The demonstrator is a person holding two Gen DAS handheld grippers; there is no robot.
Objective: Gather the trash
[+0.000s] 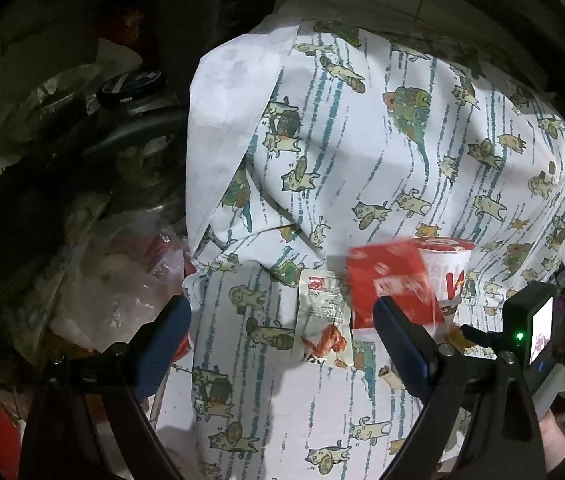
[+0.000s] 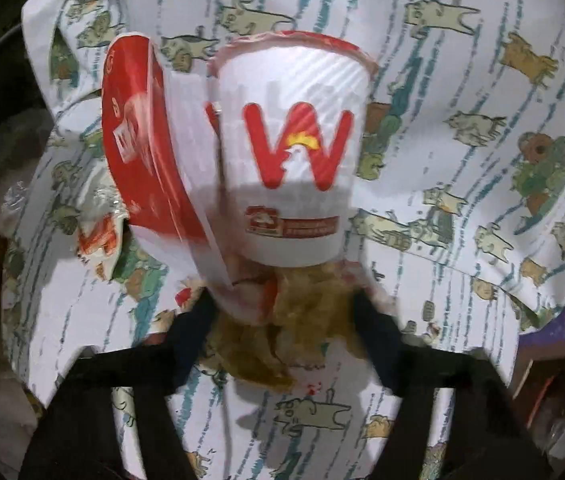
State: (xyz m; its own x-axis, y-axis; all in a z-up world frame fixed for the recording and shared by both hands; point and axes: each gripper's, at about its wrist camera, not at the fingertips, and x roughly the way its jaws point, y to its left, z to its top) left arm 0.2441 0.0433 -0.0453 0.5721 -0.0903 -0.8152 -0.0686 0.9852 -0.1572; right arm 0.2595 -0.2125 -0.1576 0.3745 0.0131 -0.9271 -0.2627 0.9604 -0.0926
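Observation:
A white paper cup [image 2: 290,152] with a red W stands on a cat-print cloth [image 2: 462,80]. A red and white carton [image 2: 150,152] leans against its left side. In front of the cup lies a crumpled brown paper wad [image 2: 282,344]. My right gripper [image 2: 282,316] points down at the wad, its blurred fingers against the wad's two sides. In the left wrist view the cup [image 1: 448,268] and carton [image 1: 390,280] sit right of a white snack wrapper [image 1: 324,316] printed with orange food. My left gripper [image 1: 282,306] hovers open above that wrapper, holding nothing.
The cloth [image 1: 362,140] drapes over a bulky mound. Left of it lie a clear plastic bag [image 1: 114,280], a black round lid [image 1: 130,88] and dark clutter. The right gripper's camera body [image 1: 538,328] sits at the right edge. Purple clutter [image 2: 562,328] borders the cloth.

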